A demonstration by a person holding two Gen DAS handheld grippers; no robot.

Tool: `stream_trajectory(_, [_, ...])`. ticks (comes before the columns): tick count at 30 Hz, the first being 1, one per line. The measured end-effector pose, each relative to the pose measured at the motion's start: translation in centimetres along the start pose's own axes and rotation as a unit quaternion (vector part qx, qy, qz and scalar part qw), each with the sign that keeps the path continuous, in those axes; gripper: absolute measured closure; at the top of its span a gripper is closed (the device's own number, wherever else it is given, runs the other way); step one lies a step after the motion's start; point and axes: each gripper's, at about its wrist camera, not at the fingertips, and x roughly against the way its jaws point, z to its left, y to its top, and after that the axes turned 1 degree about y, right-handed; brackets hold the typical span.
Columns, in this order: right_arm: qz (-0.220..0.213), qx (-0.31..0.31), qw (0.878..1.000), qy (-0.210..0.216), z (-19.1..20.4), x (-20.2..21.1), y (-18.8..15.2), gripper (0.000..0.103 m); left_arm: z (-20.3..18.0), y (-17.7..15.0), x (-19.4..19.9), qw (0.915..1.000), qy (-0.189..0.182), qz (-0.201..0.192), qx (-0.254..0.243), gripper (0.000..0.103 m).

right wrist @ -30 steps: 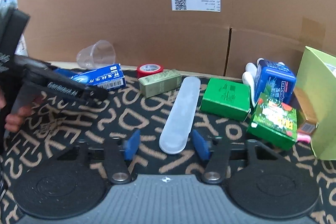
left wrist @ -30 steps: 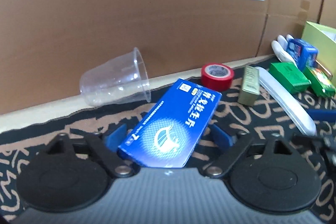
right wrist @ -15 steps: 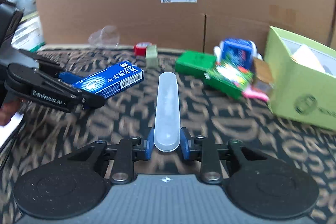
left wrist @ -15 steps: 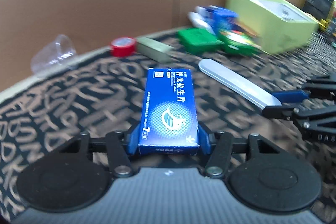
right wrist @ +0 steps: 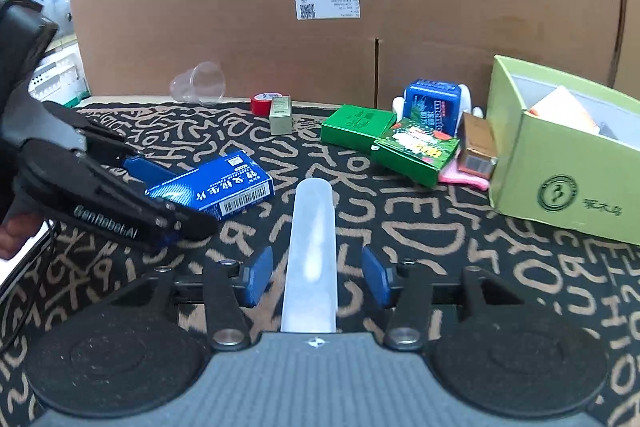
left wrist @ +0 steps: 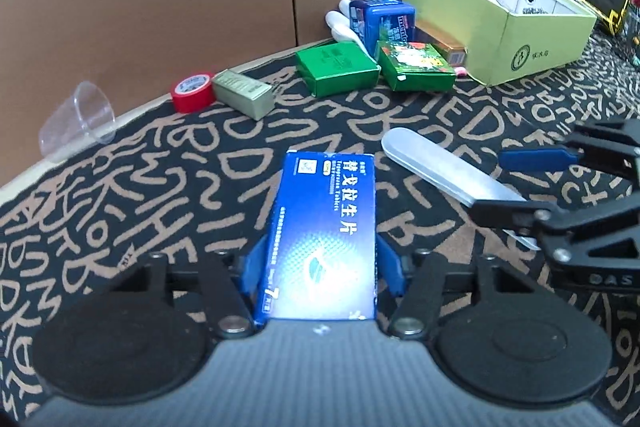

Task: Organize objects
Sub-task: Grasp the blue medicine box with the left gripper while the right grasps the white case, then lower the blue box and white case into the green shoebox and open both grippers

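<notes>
A: State of the left gripper (left wrist: 320,263)?

B: Jaws are easing apart, pads beside the flat blue cardboard medicine box (left wrist: 326,227) on the patterned mat (left wrist: 200,179). Box judged light, stiff; grip its long edges.

A: Right gripper (right wrist: 316,277)?

B: Jaws are opening, pads clear of the frosted translucent plastic case (right wrist: 312,251) lying between them. Likely slippery; clamp mid-length. Both grippers pitch downward.
</notes>
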Motion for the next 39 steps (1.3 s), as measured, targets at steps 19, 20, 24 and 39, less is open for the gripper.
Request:
stream_trajectory(19, [-0.006, 0.030, 0.999, -0.008, 0.9, -0.4, -0.5, 0.072, -2.0, 0.6, -0.4, 0.9997, 0.021, -0.006, -0.011, 0.047])
stream_trajectory(20, [-0.007, 0.022, 1.000, -0.005, 0.7, -0.2, -0.6, 0.072, -2.0, 0.6, -0.3, 0.9998, 0.020, -0.004, -0.008, 0.047])
stream_trajectory(24, [-0.023, -0.010, 1.000, -0.004, -0.5, 1.6, -0.8, 0.072, -2.2, 1.1, 0.5, 0.9999, -0.007, 0.000, 0.007, 0.047])
stream_trajectory(39, [-0.172, -0.079, 0.974, -0.128, -11.3, 11.4, 3.0, 0.072, -11.1, 11.4, 4.8, 0.9873, -0.077, -0.138, -0.015, 0.047])
